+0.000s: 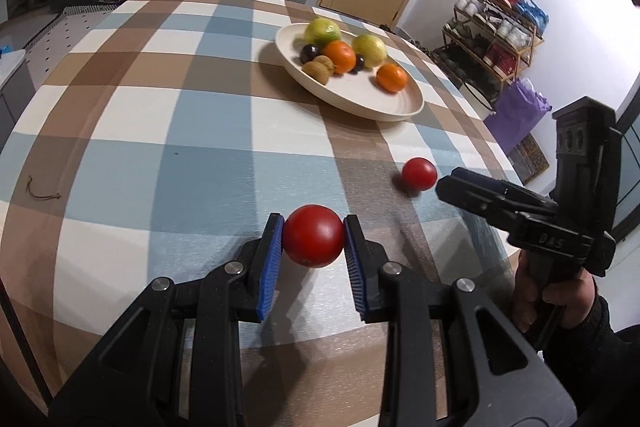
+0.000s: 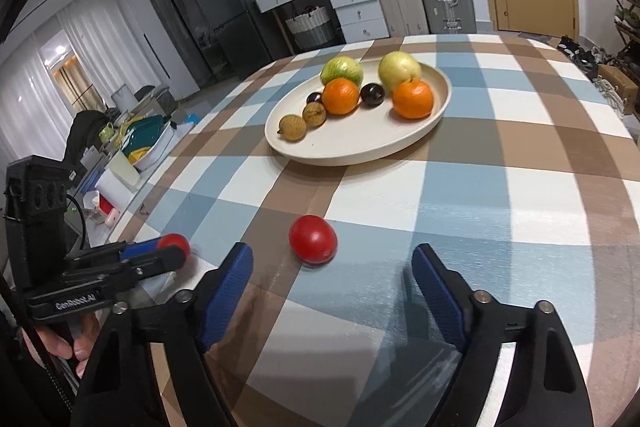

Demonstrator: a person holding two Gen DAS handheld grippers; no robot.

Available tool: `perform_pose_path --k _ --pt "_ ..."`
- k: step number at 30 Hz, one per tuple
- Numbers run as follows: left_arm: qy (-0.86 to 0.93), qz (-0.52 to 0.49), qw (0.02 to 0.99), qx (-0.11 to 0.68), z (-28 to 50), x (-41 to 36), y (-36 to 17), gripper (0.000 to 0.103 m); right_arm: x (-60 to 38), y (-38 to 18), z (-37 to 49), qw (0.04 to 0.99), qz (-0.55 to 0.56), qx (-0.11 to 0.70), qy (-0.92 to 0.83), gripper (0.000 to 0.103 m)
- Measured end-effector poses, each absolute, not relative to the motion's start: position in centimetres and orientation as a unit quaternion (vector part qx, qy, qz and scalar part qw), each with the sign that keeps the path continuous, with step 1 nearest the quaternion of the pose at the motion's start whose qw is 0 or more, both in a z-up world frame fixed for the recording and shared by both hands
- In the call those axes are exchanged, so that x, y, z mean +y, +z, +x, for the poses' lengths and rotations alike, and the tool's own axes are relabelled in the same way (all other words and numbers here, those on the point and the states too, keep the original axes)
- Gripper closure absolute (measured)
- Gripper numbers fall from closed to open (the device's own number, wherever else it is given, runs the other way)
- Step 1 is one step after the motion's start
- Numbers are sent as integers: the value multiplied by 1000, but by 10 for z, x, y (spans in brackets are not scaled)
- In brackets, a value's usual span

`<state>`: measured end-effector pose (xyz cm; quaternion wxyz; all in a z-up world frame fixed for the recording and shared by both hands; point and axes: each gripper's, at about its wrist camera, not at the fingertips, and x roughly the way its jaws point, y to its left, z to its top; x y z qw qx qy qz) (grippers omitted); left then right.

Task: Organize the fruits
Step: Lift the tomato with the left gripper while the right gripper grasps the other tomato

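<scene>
My left gripper (image 1: 314, 233) is shut on a red tomato (image 1: 314, 235) just above the checked tablecloth; it also shows at the left of the right wrist view (image 2: 173, 250), the tomato (image 2: 176, 242) between its tips. A second red tomato (image 2: 313, 239) lies on the cloth ahead of my right gripper (image 2: 332, 259), which is open and empty. In the left wrist view this tomato (image 1: 419, 174) sits just left of the right gripper (image 1: 448, 187). A cream oval plate (image 2: 400, 143) further back holds two oranges (image 2: 413, 99), two green-yellow fruits, dark plums and brown kiwis.
The table (image 1: 140, 131) has a blue, brown and white checked cloth. The plate (image 1: 400, 109) stands toward the far right edge in the left wrist view. A small string loop (image 1: 42, 191) lies on the cloth at the left. Suitcases, drawers and a shoe rack stand beyond the table.
</scene>
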<state>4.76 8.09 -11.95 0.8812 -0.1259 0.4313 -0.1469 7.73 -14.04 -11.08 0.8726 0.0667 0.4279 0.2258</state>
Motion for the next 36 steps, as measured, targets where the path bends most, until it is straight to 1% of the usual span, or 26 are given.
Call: perform_pose_path --k 1,5,7,8,9,10,11,17,28,36 --pt "-144 -130 881 432 47 84 -121 76 -138 -112 79 871 65 432 226 25" --pt "-139 -144 879 433 45 94 -124 76 -128 -114 85 867 56 439 231 32" --pt "-138 -145 880 431 44 98 -125 76 -122 -115 88 864 47 442 235 40" --pt "-137 -146 880 430 44 100 -125 76 -118 -115 89 863 41 444 237 50" --pt "-135 -148 880 430 43 102 -125 76 -115 -116 89 863 37 445 238 57" --pt "-135 -150 880 429 43 104 -125 76 -112 -116 90 862 31 446 238 63" --pt "-134 -153 881 428 43 106 -125 76 -108 -116 91 863 24 446 237 72" --pt "-132 -158 881 425 45 110 -124 76 -95 -115 91 866 -20 443 230 74" --pt "-126 -141 881 433 46 104 -119 76 -106 -109 90 866 17 439 239 74" --pt "-130 -118 885 431 72 82 -102 76 -118 -97 92 869 54 421 254 74"
